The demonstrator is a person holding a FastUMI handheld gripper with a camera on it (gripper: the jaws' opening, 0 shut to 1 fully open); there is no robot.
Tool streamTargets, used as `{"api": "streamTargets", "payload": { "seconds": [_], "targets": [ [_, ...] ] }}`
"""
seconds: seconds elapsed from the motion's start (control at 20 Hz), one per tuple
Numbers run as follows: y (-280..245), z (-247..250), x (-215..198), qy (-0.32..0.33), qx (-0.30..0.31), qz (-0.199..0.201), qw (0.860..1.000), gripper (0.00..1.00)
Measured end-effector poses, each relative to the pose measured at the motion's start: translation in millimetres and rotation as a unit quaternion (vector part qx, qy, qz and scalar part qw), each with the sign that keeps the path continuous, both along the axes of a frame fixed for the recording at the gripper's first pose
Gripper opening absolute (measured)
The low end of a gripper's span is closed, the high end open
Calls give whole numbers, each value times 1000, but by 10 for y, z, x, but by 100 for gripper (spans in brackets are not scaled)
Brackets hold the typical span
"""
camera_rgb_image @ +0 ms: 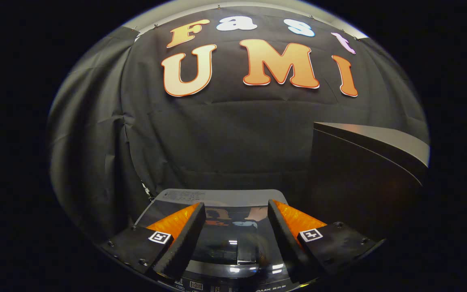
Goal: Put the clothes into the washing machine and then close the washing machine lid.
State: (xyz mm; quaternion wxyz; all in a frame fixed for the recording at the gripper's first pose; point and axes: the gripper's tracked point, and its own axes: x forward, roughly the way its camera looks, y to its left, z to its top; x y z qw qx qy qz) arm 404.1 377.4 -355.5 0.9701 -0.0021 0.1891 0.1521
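Note:
A washing machine (221, 196) stands low in front of me, seen from above. Its glossy dark lid (233, 231) lies flat and closed over the top, mirroring the booth behind it. A control strip (201, 285) runs along its near edge. My gripper (236, 209) hovers over the lid with its two fingers spread wide apart. Nothing sits between the fingers, and I cannot tell whether they touch the lid.
A tall dark cabinet (363, 178) with a grey top edge stands to the right of the machine, close beside it. Black cloth hangs as the booth's wall (225, 138) behind and to the left.

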Motion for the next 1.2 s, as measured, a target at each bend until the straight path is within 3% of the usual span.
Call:
{"api": "streamTargets", "payload": {
  "seconds": [0.35,0.7,0.9,1.2],
  "targets": [
    [112,387,-17,-20,7,12,1000,99],
    [73,1518,-305,-80,20,21,996,99],
    [-109,2094,-502,-118,41,36,991,99],
    [-878,2742,-921,-146,40,26,988,99]
  ]
}}
